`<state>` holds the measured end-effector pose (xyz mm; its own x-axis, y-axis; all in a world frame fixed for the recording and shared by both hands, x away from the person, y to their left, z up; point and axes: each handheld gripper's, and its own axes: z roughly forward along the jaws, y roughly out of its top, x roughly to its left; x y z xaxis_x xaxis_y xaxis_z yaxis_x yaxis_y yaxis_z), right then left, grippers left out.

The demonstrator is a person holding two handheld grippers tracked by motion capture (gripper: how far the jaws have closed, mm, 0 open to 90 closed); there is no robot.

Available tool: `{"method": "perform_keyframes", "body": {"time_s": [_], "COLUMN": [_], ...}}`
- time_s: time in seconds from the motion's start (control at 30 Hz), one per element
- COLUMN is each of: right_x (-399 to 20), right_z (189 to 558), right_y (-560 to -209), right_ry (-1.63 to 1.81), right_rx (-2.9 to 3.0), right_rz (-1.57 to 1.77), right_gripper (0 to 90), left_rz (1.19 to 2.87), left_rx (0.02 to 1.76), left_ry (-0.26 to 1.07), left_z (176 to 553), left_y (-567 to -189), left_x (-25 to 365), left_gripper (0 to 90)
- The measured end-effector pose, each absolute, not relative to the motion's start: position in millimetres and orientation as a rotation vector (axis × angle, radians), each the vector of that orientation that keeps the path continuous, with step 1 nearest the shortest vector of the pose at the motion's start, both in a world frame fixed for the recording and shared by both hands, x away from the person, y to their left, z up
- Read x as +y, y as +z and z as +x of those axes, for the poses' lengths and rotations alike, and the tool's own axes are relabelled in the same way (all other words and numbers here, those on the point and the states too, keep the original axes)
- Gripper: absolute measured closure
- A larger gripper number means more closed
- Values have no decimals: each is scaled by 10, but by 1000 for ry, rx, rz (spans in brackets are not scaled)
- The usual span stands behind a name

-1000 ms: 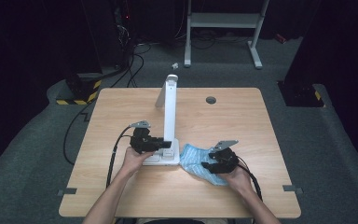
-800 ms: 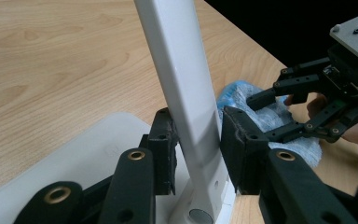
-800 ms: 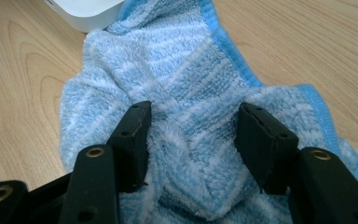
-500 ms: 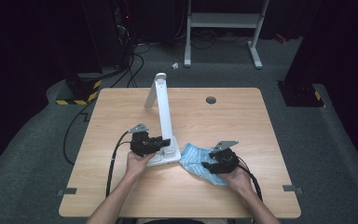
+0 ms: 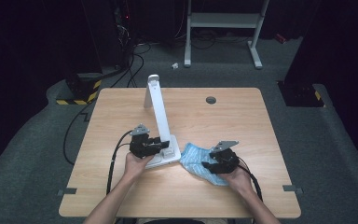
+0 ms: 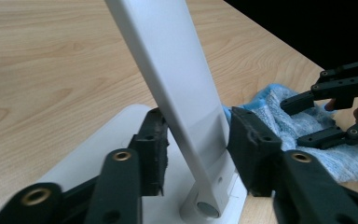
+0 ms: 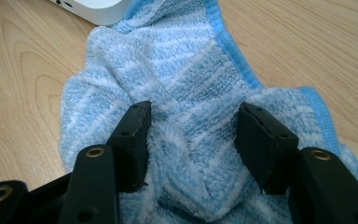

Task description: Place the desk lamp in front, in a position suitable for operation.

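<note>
- Left hand-held gripper: its jaws have just been opening. They stand either side of the white arm of the desk lamp, low down near the hinge. In the left gripper view a gap shows between each pad and the arm, so the grip is released and the arm merely stands between the jaws.
- Desk lamp arm: compared with a second ago, when it stood upright, it now leans back and to the left in the high view. The tilt was under way half a second ago and is more marked now.
- Lamp base: it rests flat on the counter, in the same spot as before, just ahead of the left hand.
- Judgement: the arm appears set to its new angle and the left hand-held gripper is letting go; the adjusting step looks finished.
- Right hand-held gripper: jaws part open, resting down on the blue striped cloth with a fold of it between them; the pads do not visibly pinch it. It has kept its place.
- Blue cloth: bunched on the counter, one corner touching the lamp base.
- Judgement: wiping the lamp seems the likely next step, and it has not yet begun.
</note>
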<state>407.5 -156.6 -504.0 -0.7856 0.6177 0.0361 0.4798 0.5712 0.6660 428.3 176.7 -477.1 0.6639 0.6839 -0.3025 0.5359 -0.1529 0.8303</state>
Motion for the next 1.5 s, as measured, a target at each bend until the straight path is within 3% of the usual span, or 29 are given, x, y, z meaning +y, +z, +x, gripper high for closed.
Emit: {"method": "perform_keyframes", "body": {"time_s": [0.2, 0.43, 0.67, 0.93, 1.5], "right_x": [-1565, -1564, -1567, -1566, -1551], "right_z": [4075, 4075, 4073, 4071, 4039], "right_y": [-5040, -5041, -5044, -5047, -5033], "right_ry": [1011, 1011, 1015, 1020, 1003], "right_rx": [2602, 2602, 2598, 2594, 2581], "right_rz": [919, 916, 908, 909, 892], "right_gripper": [452, 452, 452, 452, 452], "left_rz": [1824, 1810, 1795, 1755, 1739], "left_rx": [954, 933, 935, 941, 881], "left_ry": [132, 99, 34, -39, 8], "left_z": [4490, 4773, 4919, 4960, 4822], "left_y": [-4613, -4412, -4382, -4405, -4255], "left_x": [1849, 1892, 1920, 1964, 1896], "left_gripper": [482, 468, 588, 635, 715]}}
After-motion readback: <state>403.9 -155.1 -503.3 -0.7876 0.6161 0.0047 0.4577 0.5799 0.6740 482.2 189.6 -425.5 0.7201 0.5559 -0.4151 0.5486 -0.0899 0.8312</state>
